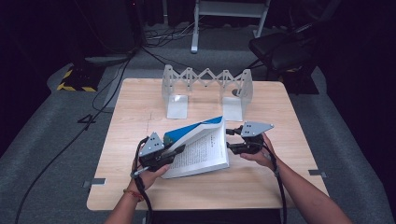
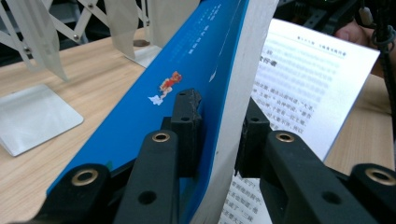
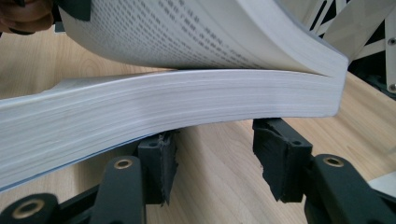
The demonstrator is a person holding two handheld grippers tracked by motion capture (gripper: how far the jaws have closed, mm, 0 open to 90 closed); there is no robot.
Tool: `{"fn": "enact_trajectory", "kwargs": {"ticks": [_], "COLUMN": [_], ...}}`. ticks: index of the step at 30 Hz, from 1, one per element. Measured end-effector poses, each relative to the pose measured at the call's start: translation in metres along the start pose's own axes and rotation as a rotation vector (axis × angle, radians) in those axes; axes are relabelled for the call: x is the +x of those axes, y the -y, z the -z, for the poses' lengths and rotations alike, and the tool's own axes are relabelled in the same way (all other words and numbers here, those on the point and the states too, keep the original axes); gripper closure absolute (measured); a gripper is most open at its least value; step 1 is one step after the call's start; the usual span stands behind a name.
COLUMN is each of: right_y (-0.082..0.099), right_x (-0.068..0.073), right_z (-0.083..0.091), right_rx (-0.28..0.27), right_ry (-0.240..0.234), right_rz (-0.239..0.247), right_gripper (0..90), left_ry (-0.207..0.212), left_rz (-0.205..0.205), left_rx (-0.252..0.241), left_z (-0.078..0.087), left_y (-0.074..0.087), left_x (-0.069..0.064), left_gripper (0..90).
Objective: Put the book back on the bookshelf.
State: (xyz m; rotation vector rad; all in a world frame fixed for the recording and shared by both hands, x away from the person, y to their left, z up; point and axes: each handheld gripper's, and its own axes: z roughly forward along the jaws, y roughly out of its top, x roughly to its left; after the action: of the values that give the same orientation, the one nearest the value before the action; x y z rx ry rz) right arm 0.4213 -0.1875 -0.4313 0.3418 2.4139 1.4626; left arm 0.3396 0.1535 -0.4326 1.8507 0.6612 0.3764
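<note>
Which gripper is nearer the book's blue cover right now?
Left. The left gripper clamps the blue cover and upper pages; the right gripper sits at the book's opposite page edge.

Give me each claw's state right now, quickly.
Left claw: shut on the front cover and first pages of the open book.
Right claw: open, at the book's right edge, nothing between its jaws.

**Dim Room Surrounding a Lit Wooden Table**

A light wooden table is standing on grey carpet, with light falling on it while the far room is lying in darkness. Black cables are trailing across the floor past the table's left edge. A black chair is sitting beyond the far right corner, and a white frame is standing farther back.
</note>
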Motion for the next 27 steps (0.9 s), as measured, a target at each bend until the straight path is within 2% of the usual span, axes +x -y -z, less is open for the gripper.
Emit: {"fn": "enact_trajectory", "kwargs": {"ticks": [2,5,8,12,13,15,17,18,19,20,23,24,26,27], "right_y": [-0.002,-0.003,-0.004,-0.009,-0.010,-0.010,-0.008,-0.008,-0.007,-0.006,-0.008,-0.008,-0.008,-0.007], "right_x": [0.000,0.000,0.001,0.007,0.008,0.008,0.005,0.005,0.004,0.003,0.000,-0.002,-0.005,-0.005], "right_z": [0.000,-0.001,-0.003,-0.006,-0.007,-0.007,-0.007,-0.007,-0.006,-0.004,0.005,0.008,0.014,0.019], "right_rx": [-0.009,-0.028,-0.048,-0.057,-0.059,-0.060,-0.067,-0.071,-0.080,-0.088,-0.115,-0.119,-0.111,-0.109], "right_ry": [0.002,0.004,-0.006,-0.013,-0.011,-0.005,0.002,0.005,0.007,0.005,0.017,0.023,0.046,0.059], "right_rz": [0.002,0.002,-0.005,0.016,0.015,0.014,-0.007,-0.010,-0.014,-0.024,-0.026,-0.031,-0.025,-0.022], "right_gripper": [49.7,49.8,49.9,50.0,50.0,50.0,50.4,51.1,51.3,51.4,53.1,53.1,53.2,53.6], "left_ry": [-0.003,-0.020,-0.043,-0.063,-0.051,-0.047,-0.014,-0.014,0.010,0.023,0.040,0.056,0.065,0.074], "left_rz": [-0.023,-0.030,-0.024,-0.001,0.022,0.018,0.039,0.039,0.063,0.069,0.078,0.083,0.088,0.076], "left_rx": [0.021,0.043,0.060,0.069,0.056,0.050,0.030,0.030,0.014,0.006,-0.008,-0.024,-0.027,-0.031], "left_z": [-0.002,-0.005,-0.007,-0.010,-0.011,-0.010,-0.013,-0.013,-0.015,-0.016,-0.020,-0.026,-0.030,-0.034], "left_y": [0.002,0.003,0.003,0.009,0.009,0.008,0.008,0.008,0.007,0.006,0.003,0.000,-0.001,-0.004], "left_x": [-0.005,-0.011,-0.014,-0.015,-0.013,-0.011,-0.006,-0.006,-0.004,-0.004,-0.005,-0.008,-0.009,-0.010], "left_gripper": [72.0,68.3,65.0,59.7,60.1,65.3,68.6,68.8,69.3,69.5,70.2,70.5,70.8,71.0]}}
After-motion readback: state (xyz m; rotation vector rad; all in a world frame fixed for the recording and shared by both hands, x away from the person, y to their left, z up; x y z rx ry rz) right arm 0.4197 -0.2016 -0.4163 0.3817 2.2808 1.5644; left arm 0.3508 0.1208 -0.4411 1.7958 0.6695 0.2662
